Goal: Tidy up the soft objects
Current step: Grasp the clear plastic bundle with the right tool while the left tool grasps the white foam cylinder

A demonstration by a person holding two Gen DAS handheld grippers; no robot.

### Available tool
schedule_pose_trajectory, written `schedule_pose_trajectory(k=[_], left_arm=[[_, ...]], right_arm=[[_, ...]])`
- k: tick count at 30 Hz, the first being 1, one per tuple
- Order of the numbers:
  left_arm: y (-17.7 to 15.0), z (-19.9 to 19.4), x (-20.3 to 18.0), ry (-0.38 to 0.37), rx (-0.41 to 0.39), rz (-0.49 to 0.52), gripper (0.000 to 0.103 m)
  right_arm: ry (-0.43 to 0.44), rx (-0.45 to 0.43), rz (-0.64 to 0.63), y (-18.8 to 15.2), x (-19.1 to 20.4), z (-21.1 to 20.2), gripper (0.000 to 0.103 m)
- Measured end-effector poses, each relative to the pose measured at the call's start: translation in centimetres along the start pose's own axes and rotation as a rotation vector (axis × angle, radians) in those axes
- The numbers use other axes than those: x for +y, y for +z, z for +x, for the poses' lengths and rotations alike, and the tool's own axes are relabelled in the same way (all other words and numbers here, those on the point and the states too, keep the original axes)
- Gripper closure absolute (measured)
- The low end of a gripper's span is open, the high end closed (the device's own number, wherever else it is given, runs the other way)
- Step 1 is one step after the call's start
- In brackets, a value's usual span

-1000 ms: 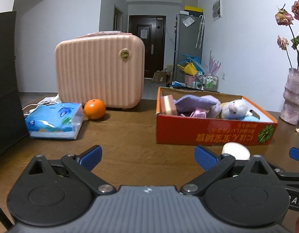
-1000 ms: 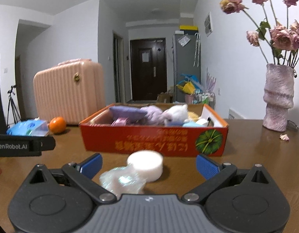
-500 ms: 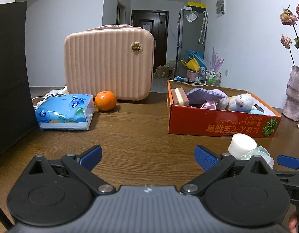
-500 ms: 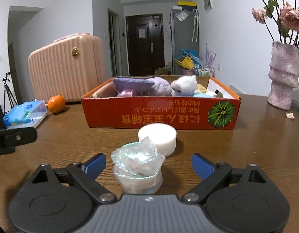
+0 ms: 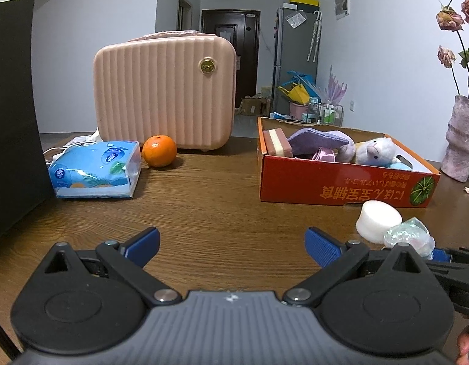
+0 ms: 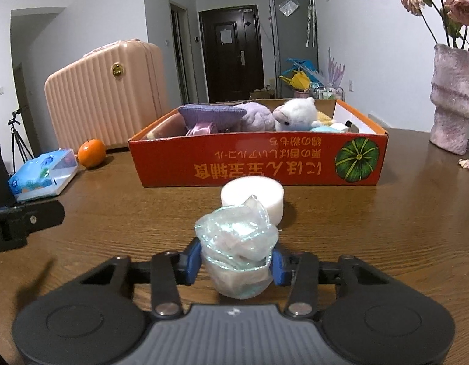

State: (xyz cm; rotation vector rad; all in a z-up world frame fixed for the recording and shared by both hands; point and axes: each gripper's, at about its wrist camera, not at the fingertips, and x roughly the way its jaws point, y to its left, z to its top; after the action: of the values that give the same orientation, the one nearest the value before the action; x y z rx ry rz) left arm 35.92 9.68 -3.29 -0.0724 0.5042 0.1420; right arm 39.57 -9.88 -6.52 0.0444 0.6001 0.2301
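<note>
A crumpled iridescent film bundle point(image 6: 237, 243) stands on the wooden table just in front of a white round puck point(image 6: 252, 194). My right gripper point(image 6: 236, 258) has its jaws closing on the bundle, and both blue pads touch its sides. In the left wrist view the bundle point(image 5: 407, 234) and puck point(image 5: 377, 220) lie at the right. Behind them sits the red cardboard box point(image 6: 258, 164) with plush toys, a purple cloth and a sponge. My left gripper point(image 5: 231, 238) hangs open over bare table, with nothing between its fingers.
A pink ribbed suitcase point(image 5: 164, 91) stands at the back left, with an orange point(image 5: 159, 150) and a blue tissue pack point(image 5: 94, 170) in front of it. A mauve vase point(image 6: 453, 100) with dried roses stands at the right. A black panel point(image 5: 12, 115) borders the left.
The right gripper's jaws have come in from wide open to the sides of the film bundle, and the gripper has tipped downward slightly. The left gripper has stayed about where it was.
</note>
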Motion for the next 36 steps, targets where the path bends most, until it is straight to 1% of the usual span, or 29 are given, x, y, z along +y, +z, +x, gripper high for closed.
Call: schedule_pose_trajectory(k=[5,10,16,24,36], left_arm=[[0.0,0.1,0.0,0.005,0.001,-0.002,0.0],[-0.1,0.2,-0.1,0.013,0.002,-0.003,0.0],[-0.2,0.8,-0.8,0.01,0.019,0.005,0.0],[-0.3,1.6,-3.6,-0.009,0.029,0.038,0.0],[0.2,4.0,-8.9,-0.056,0.058,0.061,0.0]], right_arm=[[0.002,-0.016,-0.002,0.0,0.0,-0.3,0.066],[-0.004,-0.048,-0.004,0.1,0.0,-0.9,0.066],[0.005,-0.059,0.011,0.4,-0.6,-1.3,0.066],[-0.005,-0.081,0.012,1.0,-2.2,-1.3,0.066],[-0.034,-0.103,0.036,2.2,-6.9,-0.6,0.066]])
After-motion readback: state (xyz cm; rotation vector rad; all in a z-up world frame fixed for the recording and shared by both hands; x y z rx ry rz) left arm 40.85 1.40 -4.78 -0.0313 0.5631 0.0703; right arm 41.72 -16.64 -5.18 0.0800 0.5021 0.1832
